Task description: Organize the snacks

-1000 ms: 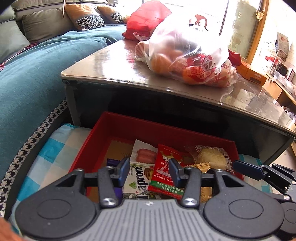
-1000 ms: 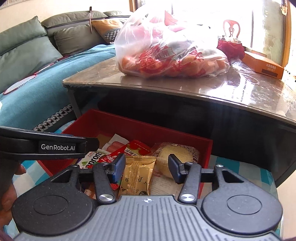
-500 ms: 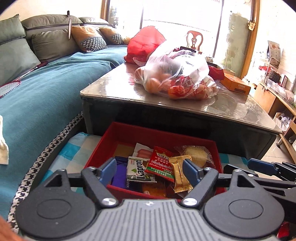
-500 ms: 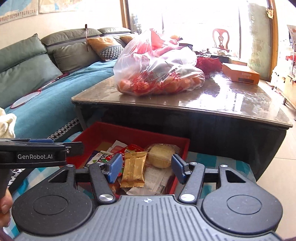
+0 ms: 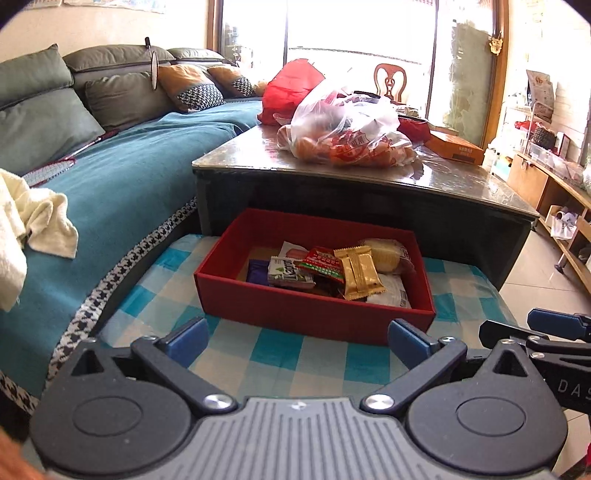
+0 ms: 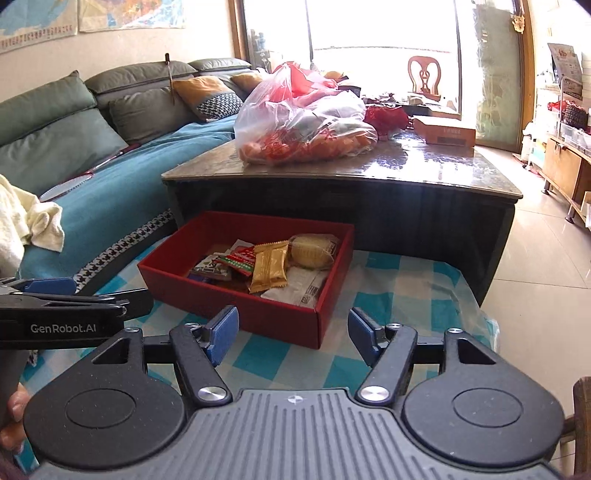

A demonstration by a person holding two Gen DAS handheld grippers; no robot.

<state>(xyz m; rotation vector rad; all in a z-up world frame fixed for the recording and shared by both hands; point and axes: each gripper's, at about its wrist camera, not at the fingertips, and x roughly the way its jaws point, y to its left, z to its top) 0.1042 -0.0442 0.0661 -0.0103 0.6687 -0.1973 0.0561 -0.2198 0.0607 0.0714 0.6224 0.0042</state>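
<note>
At nine o'clock, a teal sofa (image 5: 122, 173) with a cream cloth (image 5: 33, 218) dumped on it. At twelve, a dark table (image 5: 369, 184) carrying a clear bag (image 5: 347, 129) of orange goods, a red bag (image 5: 291, 85) behind, an orange carton (image 5: 454, 147) at one o'clock. Below the table edge, on a blue-checked cloth (image 5: 295, 354), a red box (image 5: 314, 310), open-topped, long axis running nine to three in the left view, swung toward ten-to-four in the right view. Nothing between grippers and box but bare cloth.

Inside, left to right: purple pack (image 5: 258, 271), green-white pack (image 5: 288, 271), red sachet (image 5: 323, 264), gold wafer (image 5: 360, 271) lying long axis six to twelve, wrapped bun (image 5: 384, 253) at the far right corner, white wrapper (image 5: 391, 293) beneath.

Left gripper (image 5: 295, 338) spread to its widest, empty, hanging short of the box's near wall. Right gripper (image 6: 293, 334) opening, nothing between the pads, near the box's right corner.

Only in the left view: shelving (image 5: 554, 192) at three o'clock and the right gripper's blue tip at four. Only in the right view: wall maps (image 6: 92, 18) at eleven, the left gripper's branded arm (image 6: 66, 314) at eight, fingertips (image 6: 14, 413) at seven.
</note>
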